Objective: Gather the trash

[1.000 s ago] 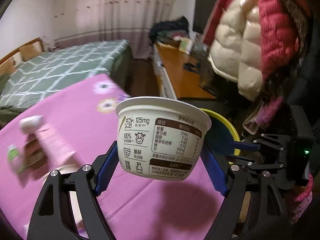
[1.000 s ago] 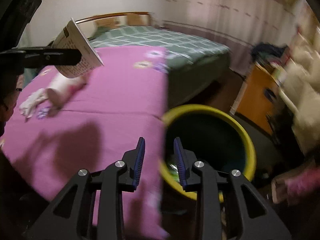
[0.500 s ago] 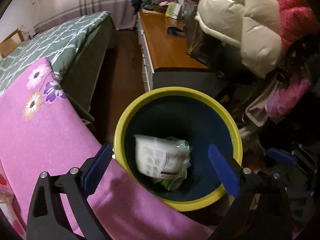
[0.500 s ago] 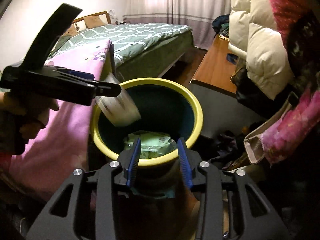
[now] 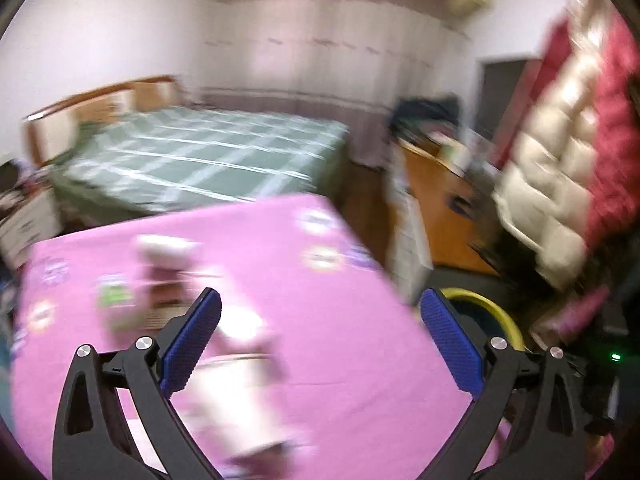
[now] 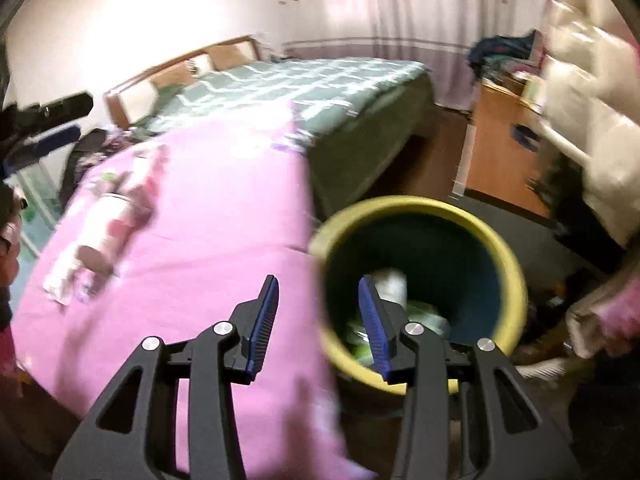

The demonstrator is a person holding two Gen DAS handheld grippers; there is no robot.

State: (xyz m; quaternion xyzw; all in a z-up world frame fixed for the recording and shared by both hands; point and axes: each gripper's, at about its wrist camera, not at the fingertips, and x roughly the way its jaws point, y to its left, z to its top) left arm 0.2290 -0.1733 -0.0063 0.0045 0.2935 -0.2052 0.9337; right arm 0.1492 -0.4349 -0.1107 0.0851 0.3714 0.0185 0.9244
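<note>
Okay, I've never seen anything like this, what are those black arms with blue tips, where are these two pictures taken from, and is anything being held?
These are two hand-held grabbers, each with a wide-angle camera looking along its two fingers.

One picture is from the left gripper: its black arms and blue pads are spread wide, holding nothing.

The other is from the right gripper; it is open and empty too.

Below lies a pink flowered cloth with blurred trash on it: a pink-and-white bottle and small wrappers.

Beside the cloth stands a round yellow-rimmed dark bin, with a white cup and green packaging inside.
</note>
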